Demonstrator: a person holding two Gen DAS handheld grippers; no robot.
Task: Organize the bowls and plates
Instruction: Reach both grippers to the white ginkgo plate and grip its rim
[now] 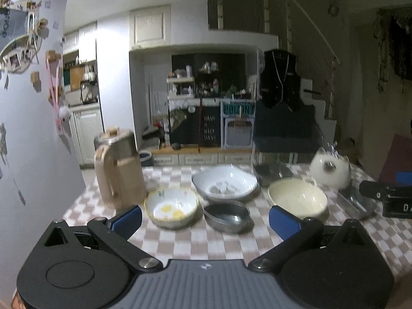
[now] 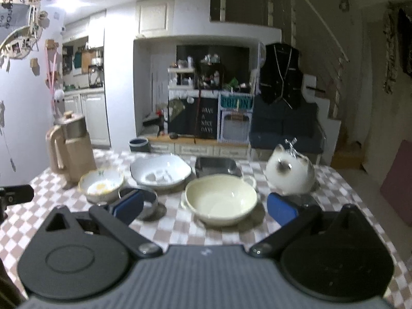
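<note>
Looking at the left wrist view, the left gripper (image 1: 205,219) sits low in the frame with its blue fingers (image 1: 128,218) spread wide, nothing between them but air. Just past them on the checkered table (image 1: 180,242) there's a floral bowl (image 1: 171,209) at lower centre-left, a small metal bowl (image 1: 227,217) right beside it, and a wide white bowl (image 1: 225,184) behind those two. A cream bowl (image 1: 297,197) is off to the right of centre, and a beige pitcher (image 1: 119,170) stands on the left.

Right wrist view is pretty much the same deal: right gripper (image 2: 205,206) is also wide apart and empty, with the cream bowl (image 2: 221,198) sitting dead centre between the fingers (image 2: 282,208). A metal tray (image 2: 215,165) is behind it, and a round white cat-shaped thing (image 2: 290,173) is to the right. Everything's a bit blurry.
</note>
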